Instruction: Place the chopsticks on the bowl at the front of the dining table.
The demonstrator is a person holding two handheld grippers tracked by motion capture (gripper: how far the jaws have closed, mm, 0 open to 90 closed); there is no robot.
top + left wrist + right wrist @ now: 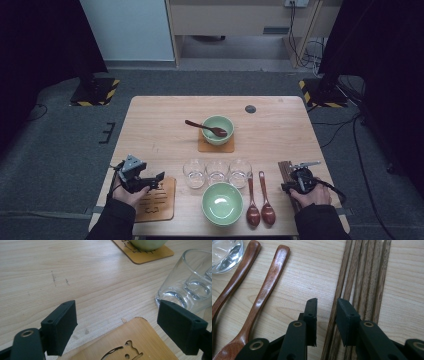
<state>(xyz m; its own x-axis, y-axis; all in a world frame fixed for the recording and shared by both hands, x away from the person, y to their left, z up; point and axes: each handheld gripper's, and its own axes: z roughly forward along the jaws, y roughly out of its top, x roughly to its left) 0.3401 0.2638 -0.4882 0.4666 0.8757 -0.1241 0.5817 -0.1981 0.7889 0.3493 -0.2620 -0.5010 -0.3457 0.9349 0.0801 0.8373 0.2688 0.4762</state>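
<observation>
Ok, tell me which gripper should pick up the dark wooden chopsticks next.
Right. The right gripper already sits over the bundle of dark wooden chopsticks, jaws narrowed around the leftmost sticks. The left gripper hovers open over the cut-out wooden coaster at the table's opposite side.

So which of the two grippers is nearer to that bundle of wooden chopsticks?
The right. The right gripper sits over the near end of the chopsticks, its jaws narrowly astride one stick. The left gripper is across the table, over a wooden coaster.

Left claw [159, 178] over coaster [159, 202]; right claw [287, 187] at chopsticks [285, 171].
</observation>
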